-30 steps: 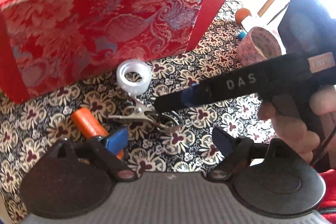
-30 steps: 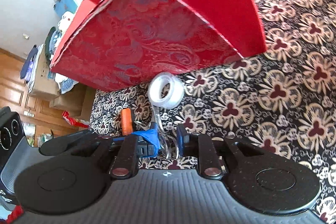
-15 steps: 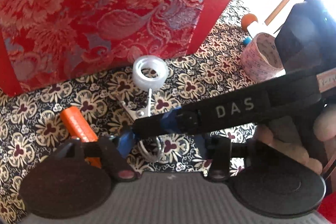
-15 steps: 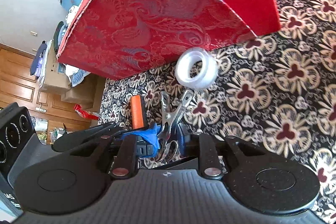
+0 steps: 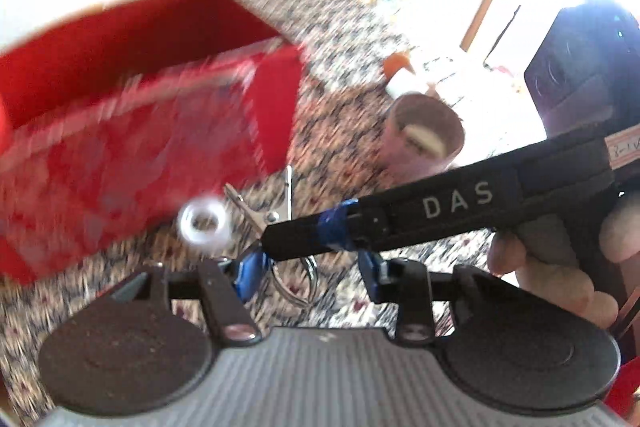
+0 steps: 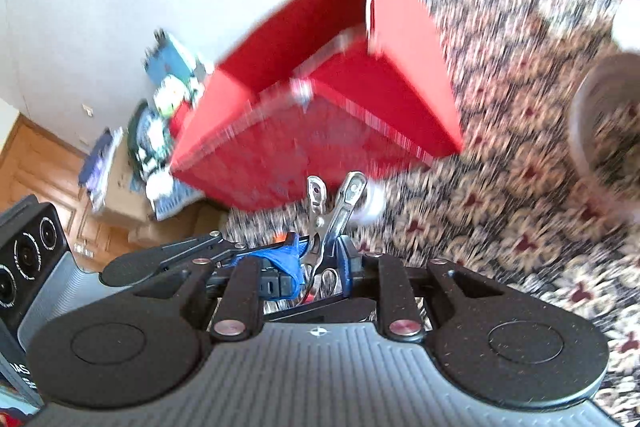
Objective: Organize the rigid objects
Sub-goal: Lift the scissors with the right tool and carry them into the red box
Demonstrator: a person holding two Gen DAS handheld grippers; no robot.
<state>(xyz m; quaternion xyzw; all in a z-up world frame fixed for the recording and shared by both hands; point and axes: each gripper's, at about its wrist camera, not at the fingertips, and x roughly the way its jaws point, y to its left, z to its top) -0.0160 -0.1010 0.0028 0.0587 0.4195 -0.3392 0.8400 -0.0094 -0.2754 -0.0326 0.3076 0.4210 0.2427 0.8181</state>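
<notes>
Right claw is clamped on the metal clip, which I hold raised in front of the red box, its handles pointing up toward the box. Left claw stays spread wide with nothing in it, just below the clip. Near the box's front lie a clear tape roll and, off to the box's right, a pink tape roll on the patterned worktop.
</notes>
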